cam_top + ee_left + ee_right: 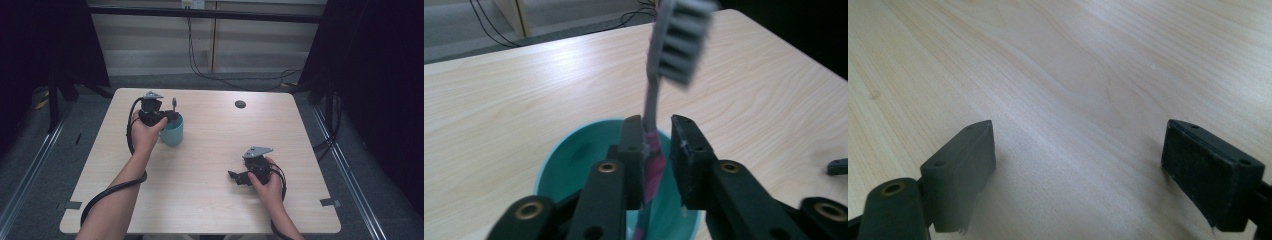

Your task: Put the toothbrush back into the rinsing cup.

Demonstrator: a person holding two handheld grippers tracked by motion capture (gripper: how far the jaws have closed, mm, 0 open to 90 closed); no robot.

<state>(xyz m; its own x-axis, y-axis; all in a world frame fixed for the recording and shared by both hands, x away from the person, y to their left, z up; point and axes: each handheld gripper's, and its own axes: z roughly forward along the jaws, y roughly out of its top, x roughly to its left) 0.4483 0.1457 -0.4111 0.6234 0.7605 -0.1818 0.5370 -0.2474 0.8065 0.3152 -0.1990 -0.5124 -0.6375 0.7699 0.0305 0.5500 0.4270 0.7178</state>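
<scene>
Left gripper [656, 145] jaws stood slightly apart around a toothbrush [654, 100] upright in a cup [574, 155]; right gripper [1078, 165] gaped wide over table [1058, 65]

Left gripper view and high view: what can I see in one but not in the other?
The left gripper view alone gives the toothbrush's grey bristles and pink handle band, standing between the left tongs, one jaw touching it. The high view alone gives both hands, the right tongs, a dark round spot and the floor. Both share the teal cup and the wooden table.
</scene>
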